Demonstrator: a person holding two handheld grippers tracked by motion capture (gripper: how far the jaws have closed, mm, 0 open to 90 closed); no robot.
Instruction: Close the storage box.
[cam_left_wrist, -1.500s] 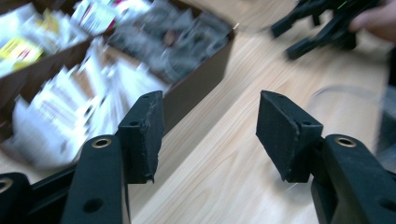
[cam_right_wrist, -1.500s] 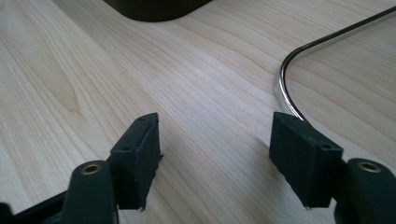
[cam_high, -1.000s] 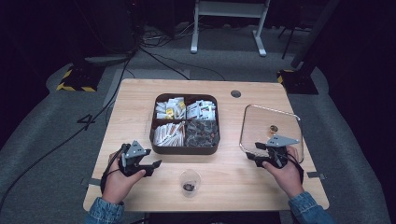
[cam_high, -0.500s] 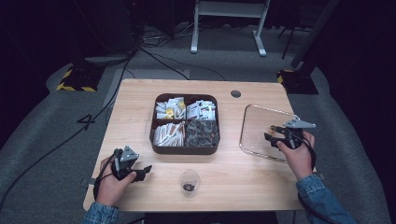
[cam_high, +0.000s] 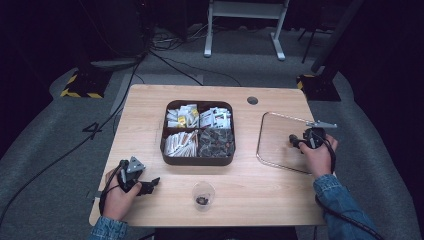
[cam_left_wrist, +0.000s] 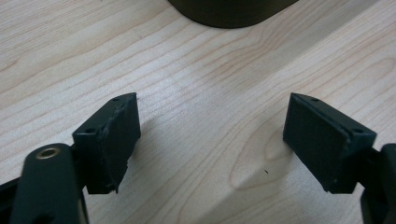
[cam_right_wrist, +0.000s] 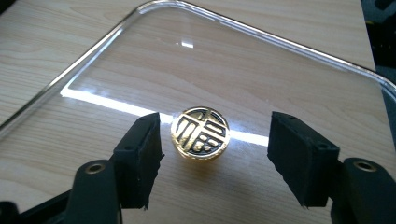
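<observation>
A clear glass lid (cam_high: 277, 135) with a round gold knob lies flat on the right side of the wooden table (cam_high: 150, 105). My right gripper (cam_high: 294, 141) hovers over it. In the right gripper view the gripper (cam_right_wrist: 215, 135) is open, its pads on either side of the gold knob (cam_right_wrist: 200, 133) with a gap on both sides. My left gripper (cam_high: 150, 185) rests low at the table's front left. Its jaws have just been opening. Bare wood lies between them in the left gripper view (cam_left_wrist: 212, 135).
A dark brown four-compartment box (cam_high: 198, 162) filled with packets sits mid-table; its corner (cam_left_wrist: 229, 11) lies ahead of the left gripper. A small clear plastic cup (cam_high: 202, 195) with something dark inside stands near the front edge. Cables trail from both grippers.
My right hand moved right and away, from the lid's front edge to over its knob. My left hand sank a little toward the front left corner, and its jaws spread wider.
</observation>
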